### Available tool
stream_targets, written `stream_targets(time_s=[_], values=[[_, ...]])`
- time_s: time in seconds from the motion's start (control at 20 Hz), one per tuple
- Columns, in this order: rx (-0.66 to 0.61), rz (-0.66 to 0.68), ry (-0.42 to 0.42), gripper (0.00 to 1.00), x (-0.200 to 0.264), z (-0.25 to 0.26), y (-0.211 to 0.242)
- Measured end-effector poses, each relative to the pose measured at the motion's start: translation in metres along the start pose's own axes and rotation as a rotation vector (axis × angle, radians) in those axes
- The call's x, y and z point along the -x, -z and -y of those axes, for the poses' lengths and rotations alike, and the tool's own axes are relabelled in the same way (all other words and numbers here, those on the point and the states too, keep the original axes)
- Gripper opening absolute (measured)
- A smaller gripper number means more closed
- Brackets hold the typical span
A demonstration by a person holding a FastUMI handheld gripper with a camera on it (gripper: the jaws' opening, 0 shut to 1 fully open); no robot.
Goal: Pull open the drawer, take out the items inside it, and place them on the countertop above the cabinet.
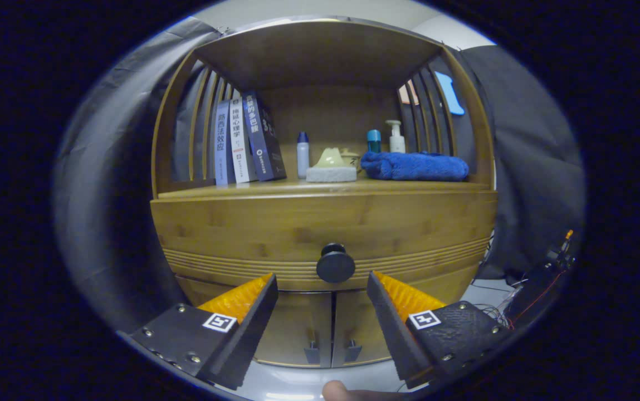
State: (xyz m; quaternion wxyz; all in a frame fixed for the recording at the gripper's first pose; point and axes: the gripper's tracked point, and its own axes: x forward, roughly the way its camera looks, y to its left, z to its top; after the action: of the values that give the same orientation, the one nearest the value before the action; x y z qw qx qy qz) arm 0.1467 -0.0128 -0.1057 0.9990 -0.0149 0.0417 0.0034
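A wooden cabinet stands ahead of me. Its drawer (230, 228) is closed, with a round dark knob (335, 263) at the middle of its front. My gripper (322, 285) is open. The knob sits just above and between the two fingertips, a short way beyond them, untouched. Above the drawer runs the countertop (275, 189), under a wooden shelf roof. What lies inside the drawer is hidden.
On the countertop stand three books (242, 142) at the left, a small white bottle (303, 155), a pale sponge-like block (331, 167), a folded blue towel (415, 166) and a pump bottle (396, 137). Two cabinet doors (331, 328) lie below the drawer. Cables (537, 289) lie at the right.
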Motion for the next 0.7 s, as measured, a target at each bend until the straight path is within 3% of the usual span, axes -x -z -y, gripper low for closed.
stream_targets(time_s=[0.7], values=[[-0.038,0.101,0.015,0.96,0.157,0.014,-0.134]])
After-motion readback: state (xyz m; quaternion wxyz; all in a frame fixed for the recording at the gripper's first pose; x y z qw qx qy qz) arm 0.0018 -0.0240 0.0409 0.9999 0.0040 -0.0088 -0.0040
